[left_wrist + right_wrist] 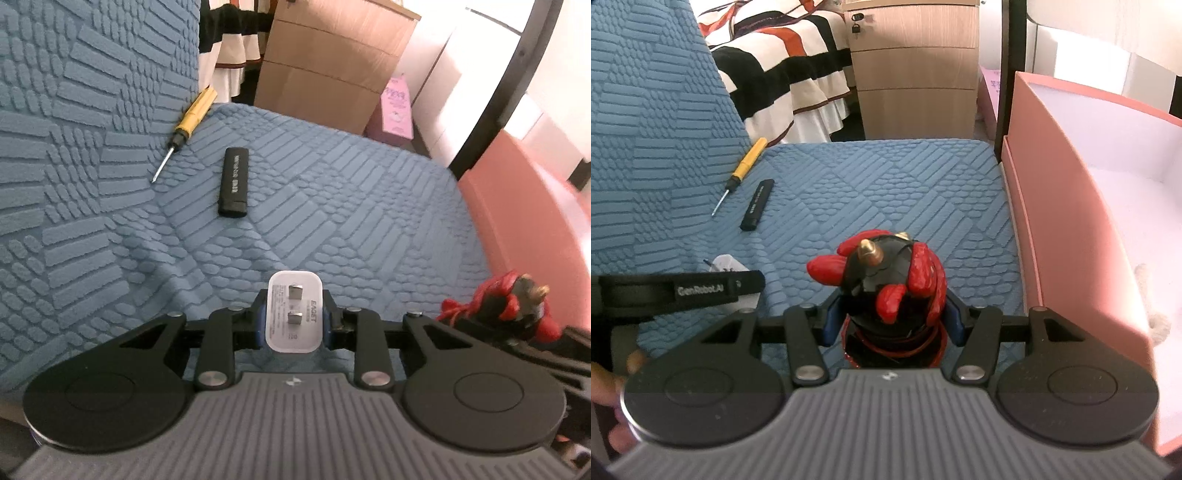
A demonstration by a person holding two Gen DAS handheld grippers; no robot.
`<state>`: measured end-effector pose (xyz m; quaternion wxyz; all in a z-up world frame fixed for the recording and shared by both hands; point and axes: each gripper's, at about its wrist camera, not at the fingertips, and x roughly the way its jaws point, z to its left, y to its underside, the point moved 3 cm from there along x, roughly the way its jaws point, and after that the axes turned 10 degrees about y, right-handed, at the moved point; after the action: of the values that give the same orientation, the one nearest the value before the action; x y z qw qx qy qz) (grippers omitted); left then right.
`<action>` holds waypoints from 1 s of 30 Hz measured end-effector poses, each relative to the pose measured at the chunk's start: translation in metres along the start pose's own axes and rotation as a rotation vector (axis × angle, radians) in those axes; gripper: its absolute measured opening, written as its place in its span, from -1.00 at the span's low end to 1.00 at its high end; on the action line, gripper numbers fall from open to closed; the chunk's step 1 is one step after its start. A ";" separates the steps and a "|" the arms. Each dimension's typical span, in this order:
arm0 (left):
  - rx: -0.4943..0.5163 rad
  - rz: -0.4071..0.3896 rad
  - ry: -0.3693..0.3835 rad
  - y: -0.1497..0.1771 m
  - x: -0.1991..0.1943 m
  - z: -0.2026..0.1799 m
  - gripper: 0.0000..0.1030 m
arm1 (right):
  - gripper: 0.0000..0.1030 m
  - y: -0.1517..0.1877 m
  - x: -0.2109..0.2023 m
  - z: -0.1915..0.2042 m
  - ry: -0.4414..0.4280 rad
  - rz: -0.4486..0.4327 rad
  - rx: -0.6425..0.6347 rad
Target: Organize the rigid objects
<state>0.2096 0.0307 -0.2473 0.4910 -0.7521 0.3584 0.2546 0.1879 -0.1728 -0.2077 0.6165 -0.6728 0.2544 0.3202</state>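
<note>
So the left gripper (294, 320) has its blue pads pressed in on both sides of a white charger plug (294, 312), prongs facing up at the camera, held just above the blue textured cushion (332, 184). No earlier shot to compare, so I'll just say it looks properly clamped. The right gripper (891, 314) has its jaws about half apart, closed around a red and black figurine (886, 280) with little gold horns, pads hugging its sides down near the base. Farther back on the cushion, a black stick-shaped gadget (233, 181) with pale lettering lies flat, and just beside it, near the fold where the seat meets the backrest, sits a yellow-handled screwdriver (184, 129), tip pointing toward the camera. The two aren't touching. A pink box (1071, 229) stands open right at the cushion's right edge, white inside, with something fuzzy and beige lying in it that I can't identify.
</note>
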 end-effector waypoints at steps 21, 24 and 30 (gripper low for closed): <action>0.045 -0.147 0.203 -0.051 -0.102 -0.068 -0.39 | 0.11 -0.055 -0.089 -0.028 -0.087 -0.094 0.057; 0.049 -0.151 0.216 -0.060 -0.108 -0.080 -0.39 | 0.11 -0.067 -0.102 -0.037 -0.082 -0.123 0.059; 0.076 -0.155 0.244 -0.076 -0.116 -0.110 -0.39 | 0.11 -0.088 -0.128 -0.062 -0.063 -0.178 0.077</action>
<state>0.2020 -0.0175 -0.0773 0.4902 -0.7836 0.3657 0.1088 0.1747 -0.2311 -0.0518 0.6757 -0.6581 0.1861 0.2752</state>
